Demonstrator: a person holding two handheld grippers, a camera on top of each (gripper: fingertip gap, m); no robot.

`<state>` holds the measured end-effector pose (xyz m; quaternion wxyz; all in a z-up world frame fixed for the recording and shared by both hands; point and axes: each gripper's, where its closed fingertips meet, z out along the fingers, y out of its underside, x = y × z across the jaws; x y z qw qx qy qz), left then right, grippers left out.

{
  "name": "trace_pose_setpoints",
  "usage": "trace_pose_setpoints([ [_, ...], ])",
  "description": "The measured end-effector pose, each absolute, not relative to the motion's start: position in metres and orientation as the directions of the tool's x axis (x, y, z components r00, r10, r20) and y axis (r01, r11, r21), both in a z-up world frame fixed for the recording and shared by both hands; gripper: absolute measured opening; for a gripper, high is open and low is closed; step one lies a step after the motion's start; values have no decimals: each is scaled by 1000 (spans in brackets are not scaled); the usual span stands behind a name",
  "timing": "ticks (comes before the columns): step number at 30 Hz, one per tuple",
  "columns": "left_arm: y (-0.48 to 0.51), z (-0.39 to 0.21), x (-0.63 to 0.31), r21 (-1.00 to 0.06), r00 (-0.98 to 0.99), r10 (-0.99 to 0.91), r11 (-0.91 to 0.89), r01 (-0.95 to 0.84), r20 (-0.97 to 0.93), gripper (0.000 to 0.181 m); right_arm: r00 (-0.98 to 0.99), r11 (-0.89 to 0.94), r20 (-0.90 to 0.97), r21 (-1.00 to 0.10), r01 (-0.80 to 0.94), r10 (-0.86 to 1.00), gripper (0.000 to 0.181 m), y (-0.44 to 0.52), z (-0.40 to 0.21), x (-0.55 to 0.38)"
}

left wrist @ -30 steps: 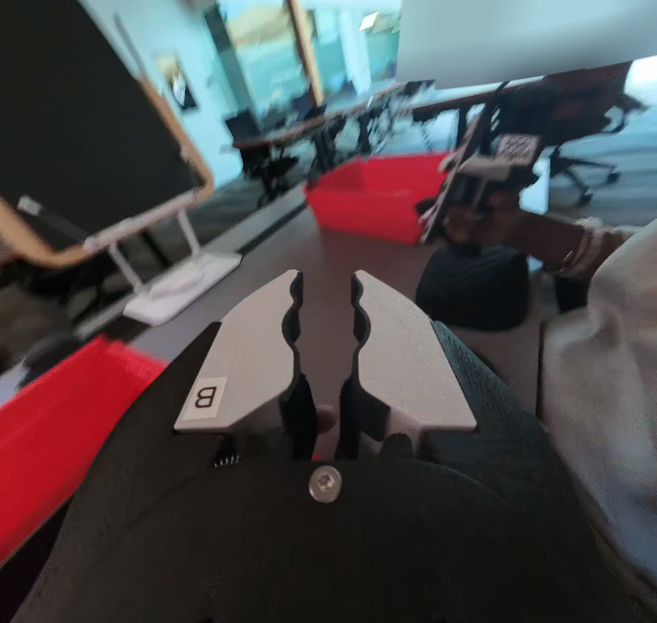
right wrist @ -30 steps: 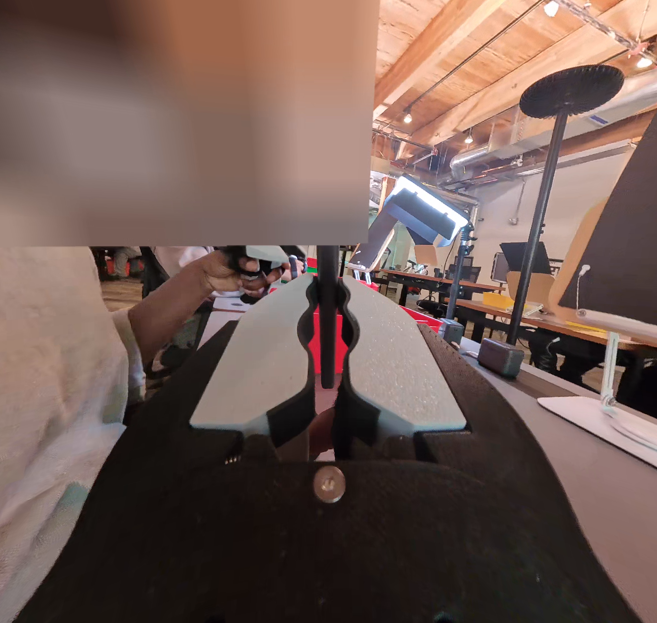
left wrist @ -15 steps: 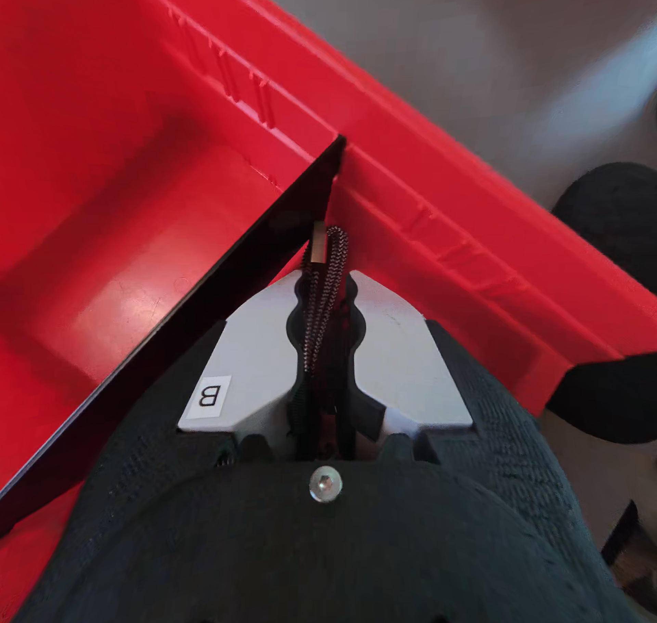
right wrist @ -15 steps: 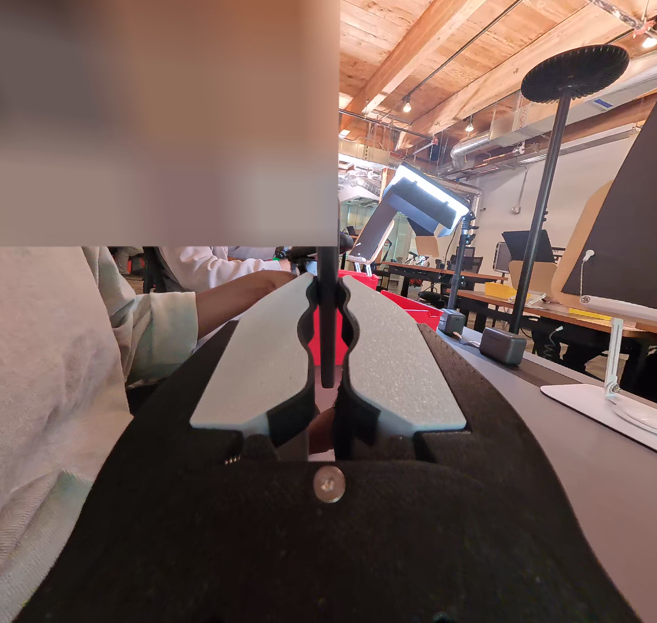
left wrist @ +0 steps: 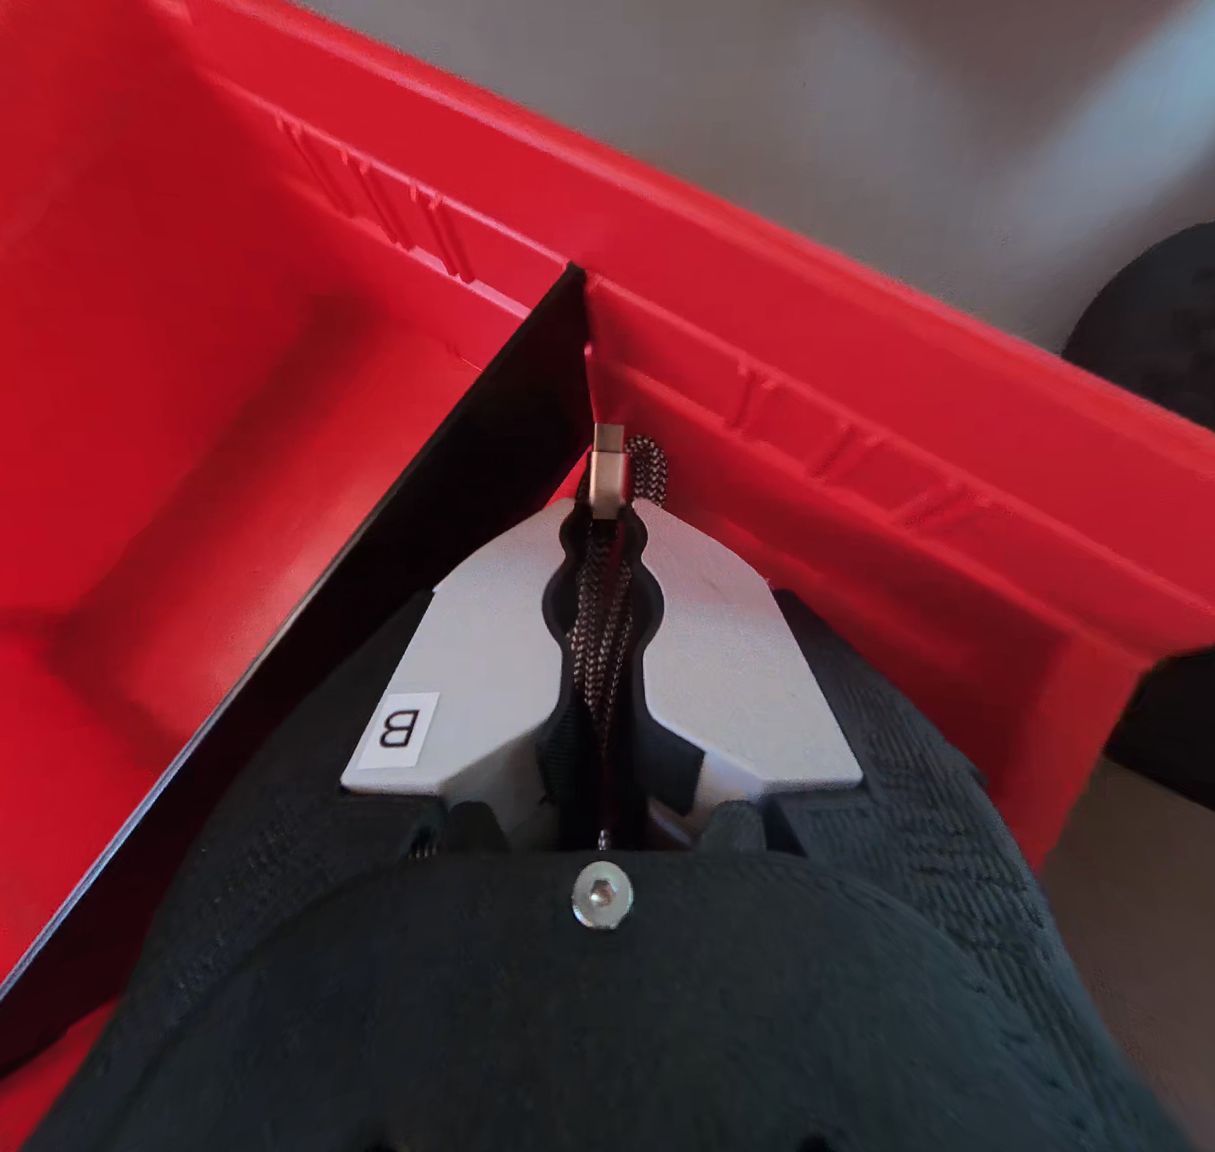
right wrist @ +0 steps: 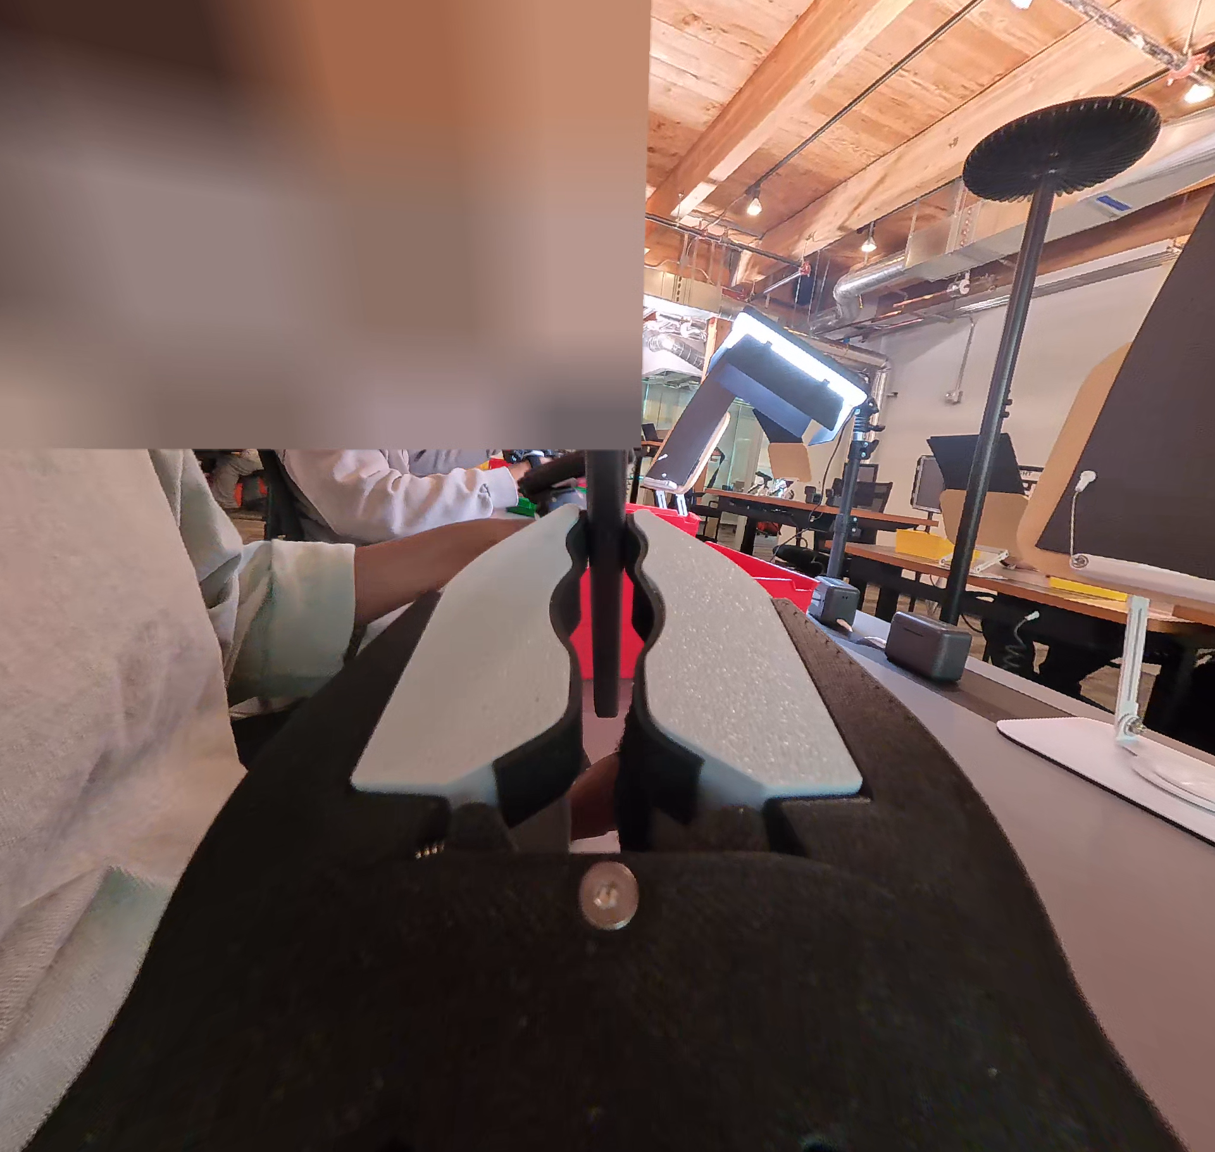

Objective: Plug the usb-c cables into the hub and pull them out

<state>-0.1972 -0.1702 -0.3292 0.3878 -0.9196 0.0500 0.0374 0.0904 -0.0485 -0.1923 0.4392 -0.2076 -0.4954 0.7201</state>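
Observation:
My left gripper (left wrist: 601,515) is shut on a dark braided USB-C cable (left wrist: 601,620). The cable's silver connector (left wrist: 608,469) sticks out past the fingertips, with a loop of braid beside it. The gripper hangs over a red bin (left wrist: 855,344), with the connector close to the top of a black divider (left wrist: 394,568) where it meets the bin wall. My right gripper (right wrist: 606,522) is shut on a thin black hub (right wrist: 605,627), seen edge-on and held upright above the grey table (right wrist: 1052,857). The hub's ports are hidden.
A black round pad (left wrist: 1157,305) lies beyond the bin. In the right wrist view a person's forearm (right wrist: 427,561) reaches across at the left. A second red bin (right wrist: 756,568), a lamp pole on a grey base (right wrist: 927,647) and a white stand base (right wrist: 1104,759) are on the right. Left tips to right tips: about 35 centimetres.
My left gripper, open and empty a second ago, swung down over the red bin and is shut on the cable. The right gripper has held the hub almost still.

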Motion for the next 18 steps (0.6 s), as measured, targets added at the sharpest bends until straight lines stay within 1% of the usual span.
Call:
trace_pose_setpoints([
  [3, -182, -305, -193, -699, 973, -64, -685, -205, -223, 9, -524, -101, 154, -900, -425, 838, 9, -52, -194, 89],
  [6, -191, -271, -183, -690, 942, -69, -663, -289, -328, 9, -491, -10, 220, -906, -423, 843, 9, -57, -198, 86],
  [9, -199, -228, -170, -660, 889, -72, -644, -388, -453, 9, -445, 92, 303, -895, -436, 842, 9, -64, -197, 86],
  [12, -207, -179, -139, -611, 817, -108, -610, -505, -567, 8, -426, 127, 339, -883, -452, 839, 9, -66, -190, 91],
  [15, -206, -161, -82, -555, 772, -292, -558, -616, -564, 9, -412, 137, 351, -875, -465, 841, 9, -64, -185, 95],
  [17, -192, -172, -39, -555, 749, -443, -503, -662, -492, 9, -398, 146, 357, -870, -470, 845, 9, -61, -183, 98],
  [18, -183, -188, -18, -556, 738, -522, -492, -670, -428, 9, -391, 148, 359, -867, -476, 848, 9, -59, -181, 100],
])
